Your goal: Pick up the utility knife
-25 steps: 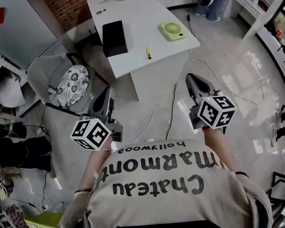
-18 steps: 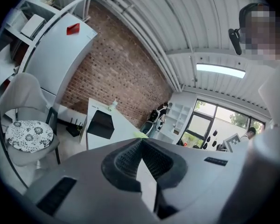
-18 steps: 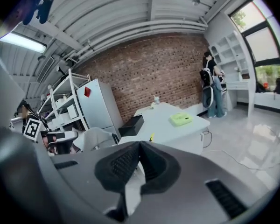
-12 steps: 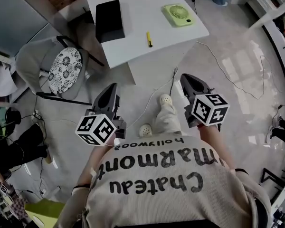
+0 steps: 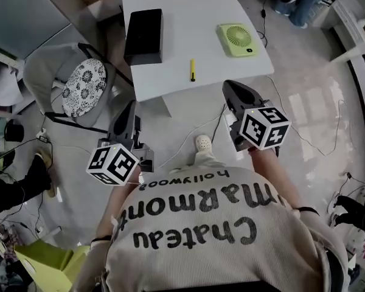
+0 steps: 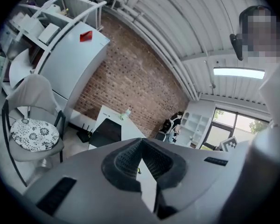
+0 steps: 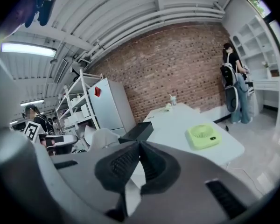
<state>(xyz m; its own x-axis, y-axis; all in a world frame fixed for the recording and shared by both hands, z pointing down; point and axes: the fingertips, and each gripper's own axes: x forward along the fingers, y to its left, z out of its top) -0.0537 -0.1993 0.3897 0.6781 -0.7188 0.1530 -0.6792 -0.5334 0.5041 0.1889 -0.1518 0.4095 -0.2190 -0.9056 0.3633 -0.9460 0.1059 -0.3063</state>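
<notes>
The jaws of the left gripper are pressed together with nothing between them, and the jaws of the right gripper are closed in the same way, also empty. In the head view both grippers hang over the floor in the middle of the frame and point toward the white table at the top, but neither is above it. The utility knife, a small yellow one, lies flat on the table close to its near edge, between the black box at its left and the green fan at its right, apart from both. It is well away from both grippers. So, as I judge it, the task is only at the approach: nothing is picked up, and what is left is to come to the table, open one pair of jaws, close them on the knife and lift it. The only possible container is the black box; I cannot tell whether anything is inside it.
</notes>
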